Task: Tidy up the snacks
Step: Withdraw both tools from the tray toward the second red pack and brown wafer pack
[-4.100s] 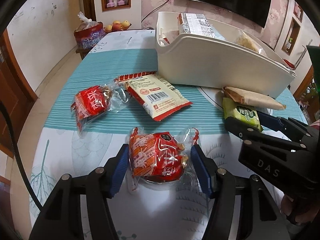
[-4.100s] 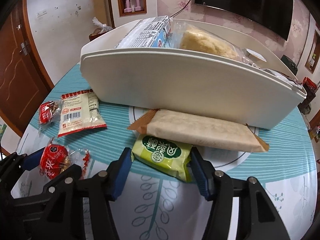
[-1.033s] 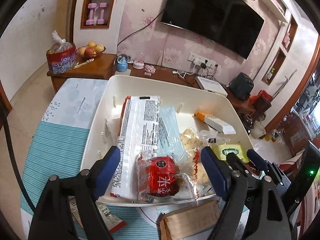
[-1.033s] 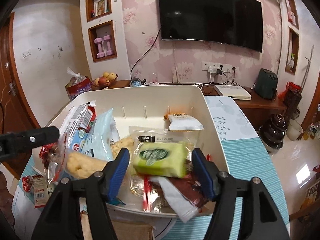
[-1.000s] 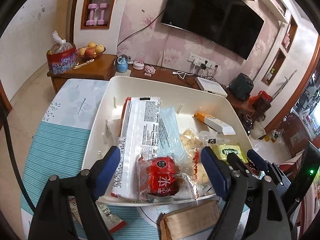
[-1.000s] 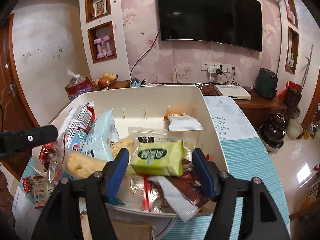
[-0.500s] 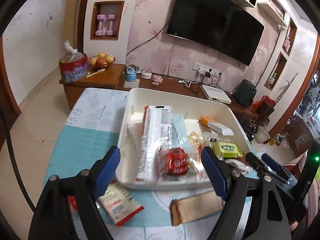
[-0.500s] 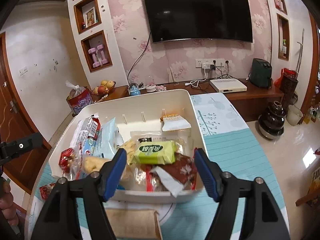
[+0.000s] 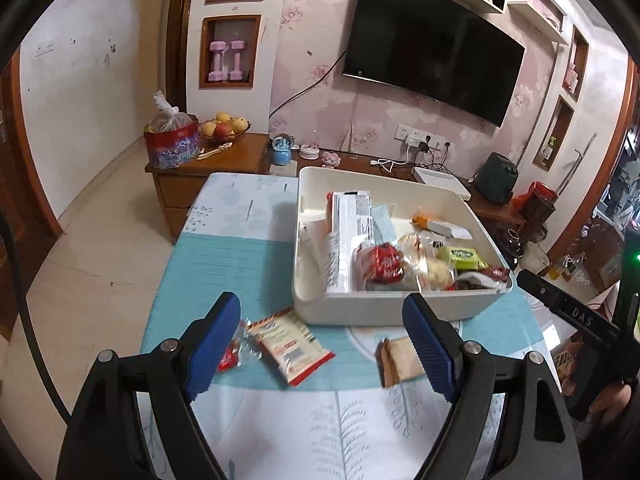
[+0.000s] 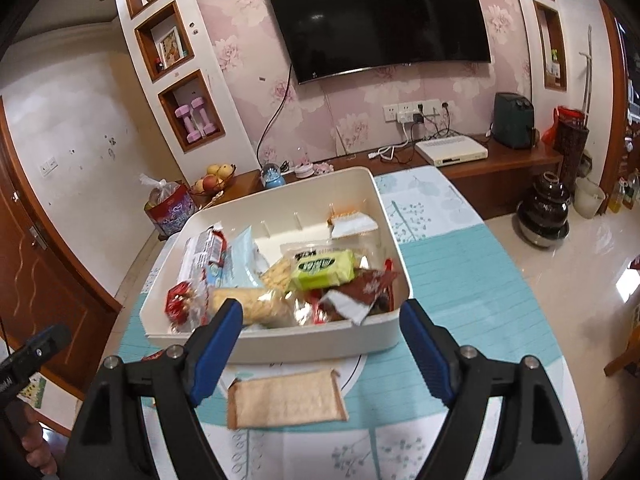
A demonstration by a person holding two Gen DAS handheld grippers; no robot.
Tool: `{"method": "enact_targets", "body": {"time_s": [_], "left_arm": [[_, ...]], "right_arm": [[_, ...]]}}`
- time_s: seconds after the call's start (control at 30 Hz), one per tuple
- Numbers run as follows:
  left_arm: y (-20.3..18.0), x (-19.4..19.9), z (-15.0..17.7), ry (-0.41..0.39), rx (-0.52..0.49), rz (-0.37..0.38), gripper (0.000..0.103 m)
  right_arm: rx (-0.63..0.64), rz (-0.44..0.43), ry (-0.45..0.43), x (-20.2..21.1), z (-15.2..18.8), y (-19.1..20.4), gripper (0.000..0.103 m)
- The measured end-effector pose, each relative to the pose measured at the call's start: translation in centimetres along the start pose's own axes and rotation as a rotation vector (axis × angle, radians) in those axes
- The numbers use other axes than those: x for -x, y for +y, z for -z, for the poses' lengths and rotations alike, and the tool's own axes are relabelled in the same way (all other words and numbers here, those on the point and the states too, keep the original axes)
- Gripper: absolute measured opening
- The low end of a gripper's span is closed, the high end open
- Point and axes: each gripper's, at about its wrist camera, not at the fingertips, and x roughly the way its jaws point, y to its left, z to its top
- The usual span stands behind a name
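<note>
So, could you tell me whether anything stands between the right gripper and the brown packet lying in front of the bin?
Nothing visible does. The right gripper is open and empty above the brown packet, which lies alone on the tablecloth, just in front of the white bin.

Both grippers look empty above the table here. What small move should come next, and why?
Probably lower the right gripper onto the brown packet just below it. Its jaws, just opened, hold nothing, like the left gripper's. The green snack already lies in the white bin, while the brown packet, a white-and-red packet and a small red snack remain on the table.
</note>
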Motion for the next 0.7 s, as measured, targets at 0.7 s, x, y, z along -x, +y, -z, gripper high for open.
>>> {"method": "enact_targets", "body": {"time_s": [0.7], "left_arm": [[4.4,-1.0,4.3,0.109,-0.087,-0.067,0.086]], "right_arm": [[-0.244,-0.002,0.267,-1.8,3.4,-0.3,0.081]]}}
